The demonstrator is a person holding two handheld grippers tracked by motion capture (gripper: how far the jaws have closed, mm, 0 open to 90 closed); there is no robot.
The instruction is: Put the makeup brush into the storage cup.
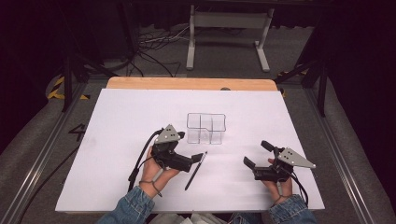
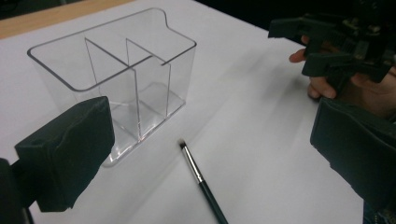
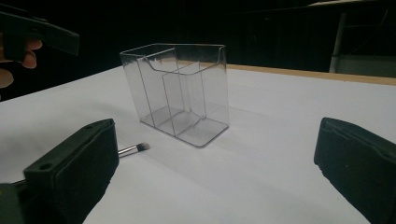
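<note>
Makeup brush (image 2: 200, 176) lies flat on white table (image 1: 116, 121), just ahead of my left gripper (image 1: 201, 157), between its spread jaws in left gripper view. Slim dark handle, silver ferrule, small dark bristle tip pointing toward clear acrylic organizer (image 2: 122, 79). Organizer upright beyond brush tip, three compartments, nothing in them. My right gripper (image 1: 257, 154) well apart from brush, jaws wide, holding nothing. Left jaws also apart, not touching brush.

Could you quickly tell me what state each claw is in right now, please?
Left claw: open, holding nothing, above the makeup brush lying on the table.
Right claw: open, holding nothing, facing the clear organizer.
</note>
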